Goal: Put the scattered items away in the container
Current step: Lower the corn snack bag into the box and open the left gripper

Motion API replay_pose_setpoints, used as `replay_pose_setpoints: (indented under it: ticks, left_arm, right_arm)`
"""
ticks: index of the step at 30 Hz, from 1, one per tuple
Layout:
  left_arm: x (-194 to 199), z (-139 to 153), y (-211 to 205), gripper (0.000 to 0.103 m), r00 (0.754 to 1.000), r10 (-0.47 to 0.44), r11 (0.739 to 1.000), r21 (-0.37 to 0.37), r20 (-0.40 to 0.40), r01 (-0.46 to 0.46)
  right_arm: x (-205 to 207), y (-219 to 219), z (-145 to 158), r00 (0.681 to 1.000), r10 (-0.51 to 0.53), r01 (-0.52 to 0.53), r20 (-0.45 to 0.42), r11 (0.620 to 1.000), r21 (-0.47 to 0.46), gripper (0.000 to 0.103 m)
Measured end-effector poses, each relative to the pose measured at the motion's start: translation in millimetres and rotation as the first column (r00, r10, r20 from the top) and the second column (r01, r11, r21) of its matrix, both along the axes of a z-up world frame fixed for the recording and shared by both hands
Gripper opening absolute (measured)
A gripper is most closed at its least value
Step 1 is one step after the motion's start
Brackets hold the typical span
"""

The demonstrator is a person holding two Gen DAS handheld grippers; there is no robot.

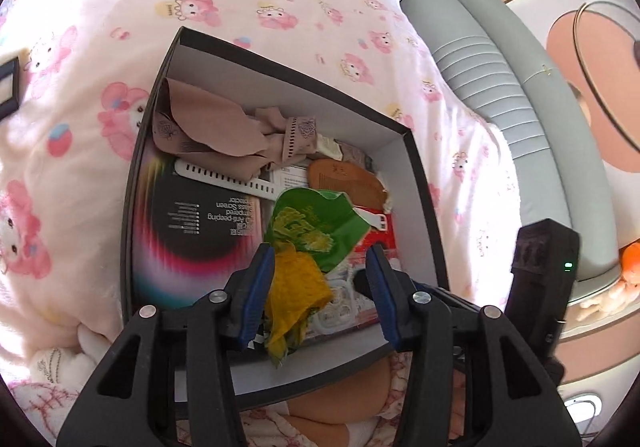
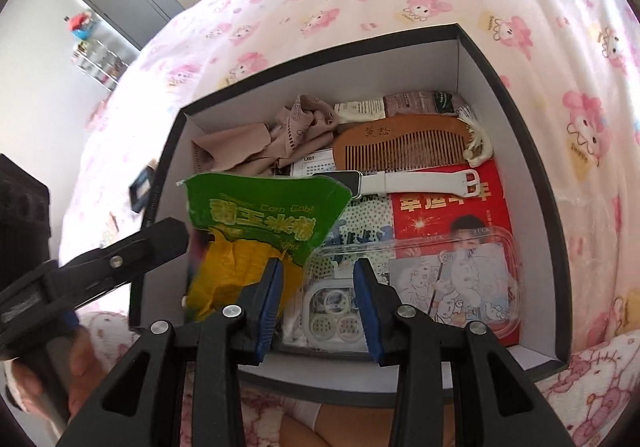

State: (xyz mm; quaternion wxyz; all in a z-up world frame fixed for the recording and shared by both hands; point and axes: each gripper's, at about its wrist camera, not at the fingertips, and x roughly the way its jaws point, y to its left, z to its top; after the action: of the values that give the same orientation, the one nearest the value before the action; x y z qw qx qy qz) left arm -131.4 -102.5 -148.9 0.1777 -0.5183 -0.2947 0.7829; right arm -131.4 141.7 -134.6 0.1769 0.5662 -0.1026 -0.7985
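Over the box's (image 2: 516,87) near-left corner: corn-cob packet (image 2: 256,231), long axis upright, between left tongs (image 1: 320,267) and right tongs (image 2: 318,279); both gape, neither visibly gripping.

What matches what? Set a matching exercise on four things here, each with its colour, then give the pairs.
Things:
1. comb
2. watch
3. snack packet
4. box, outer wall

Colours:
A. green and yellow
B. white
C. brown wood
D. black

Pairs: 1-C, 2-B, 3-A, 4-D
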Motion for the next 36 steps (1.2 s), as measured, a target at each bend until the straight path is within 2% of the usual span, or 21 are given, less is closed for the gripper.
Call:
replay_pose_setpoints:
  ticks: [5,8,10,13,15,17,20,23,25,28,31,32,34,36]
  left_arm:
    - [-6,-6,-2,0.047,1.000,0.015,0.996,0.085,0.016,-0.016]
    - [-4,-2,-1,0.047,1.000,0.015,0.996,0.090,-0.001,-0.015]
    - [-3,-3,1,0.047,1.000,0.011,0.996,0.088,0.003,-0.012]
    - [-5,-8,3,0.047,0.998,0.018,0.999,0.033,0.053,-0.020]
    - [-8,-11,6,0.047,0.996,0.032,0.999,-0.028,0.083,-0.030]
    - [-10,-9,11,0.048,0.997,0.031,0.997,-0.066,0.071,-0.026]
    - [-11,-1,14,0.049,0.999,0.042,0.995,-0.090,0.022,-0.040]
    - [-14,-7,10,0.047,0.996,0.082,0.992,-0.101,0.045,-0.078]
    - [-14,-4,11,0.050,0.997,0.075,0.993,-0.089,0.028,-0.072]
    - [-9,3,10,0.053,0.997,0.062,0.997,-0.044,-0.037,-0.064]
    - [-10,2,7,0.052,0.996,0.078,0.996,-0.038,-0.037,-0.079]
    - [-11,1,8,0.051,0.996,0.082,0.996,-0.039,-0.031,-0.083]
    - [-11,2,6,0.051,0.996,0.087,0.995,-0.036,-0.036,-0.089]
    - [-13,2,5,0.051,0.995,0.092,0.995,-0.036,-0.046,-0.094]
  right_arm:
    - [-2,-15,-15,0.998,0.051,-0.051,0.044,0.999,-0.008,0.033]
    - [-1,-22,-18,0.992,0.103,-0.094,0.080,0.990,-0.109,0.033]
    - [1,-20,-18,0.992,0.095,-0.083,0.084,0.987,-0.136,0.033]
    - [4,-9,-12,0.997,0.039,-0.030,0.072,0.993,-0.117,0.033]
    - [7,-1,-5,0.999,0.005,-0.001,0.050,0.998,-0.069,0.033]
    - [10,4,3,1.000,-0.005,0.006,0.023,0.999,-0.042,0.033]
    - [9,9,9,1.000,-0.022,0.022,0.001,1.000,-0.014,0.033]
    - [9,11,11,0.999,-0.033,0.035,-0.023,0.998,0.053,0.033]
    - [5,8,8,0.999,-0.029,0.031,-0.026,0.997,0.069,0.033]
    - [3,7,1,1.000,-0.016,0.015,0.015,1.000,0.007,0.033]
    - [-5,4,-14,0.995,0.015,0.003,0.101,0.984,-0.177,0.033]
    - [-8,2,-19,0.992,0.013,0.012,0.122,0.980,-0.196,0.033]
    - [-11,-3,-19,0.995,0.013,0.004,0.100,0.986,-0.169,0.033]
    - [-14,-9,-17,0.995,0.046,-0.027,0.090,0.980,-0.197,0.033]
